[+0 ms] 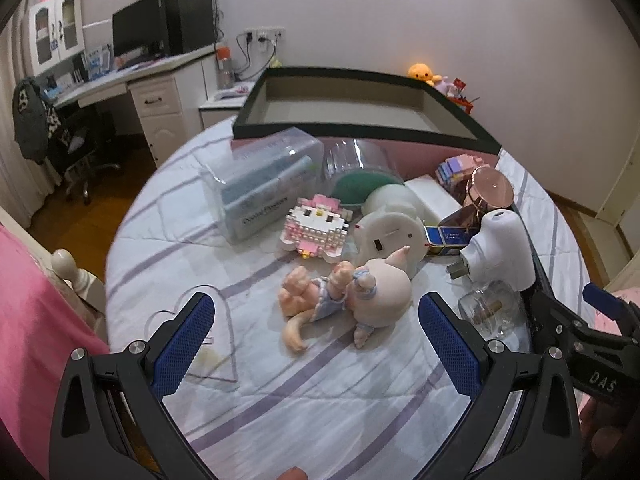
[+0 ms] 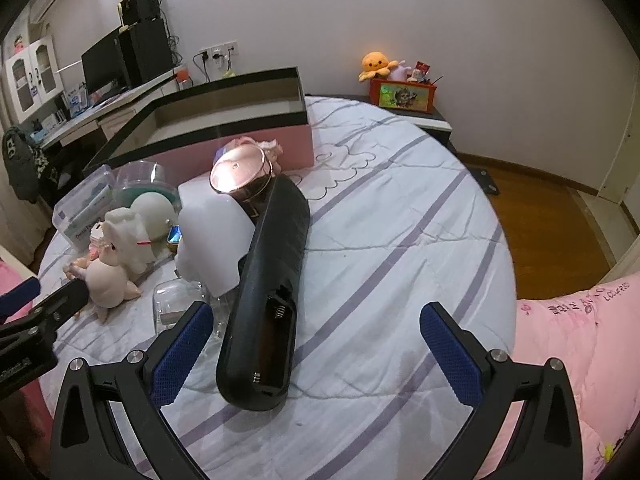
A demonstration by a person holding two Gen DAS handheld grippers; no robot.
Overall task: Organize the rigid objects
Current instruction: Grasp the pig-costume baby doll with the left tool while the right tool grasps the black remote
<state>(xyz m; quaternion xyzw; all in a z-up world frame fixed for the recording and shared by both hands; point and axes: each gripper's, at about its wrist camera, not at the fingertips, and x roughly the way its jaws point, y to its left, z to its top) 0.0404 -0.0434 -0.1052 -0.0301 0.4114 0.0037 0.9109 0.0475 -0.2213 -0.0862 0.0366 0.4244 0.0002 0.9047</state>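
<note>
Toys and trinkets crowd your bed (image 2: pixel 400 216): a pink cat figurine (image 1: pixel 352 300) lies between your released left hand-held gripper's (image 1: pixel 316 344) fingers, and a black remote (image 2: pixel 268 292), battery bay exposed, lies between your released right hand-held gripper's (image 2: pixel 316 352); behind stands the empty box (image 1: pixel 360 100).

1. A black remote control (image 2: pixel 266 300) lies back-up on the bed, its battery bay open.
2. A pink cat figurine (image 1: pixel 352 300) lies on its side.
3. A pink box (image 1: pixel 360 100) stands empty behind the clutter.
</note>
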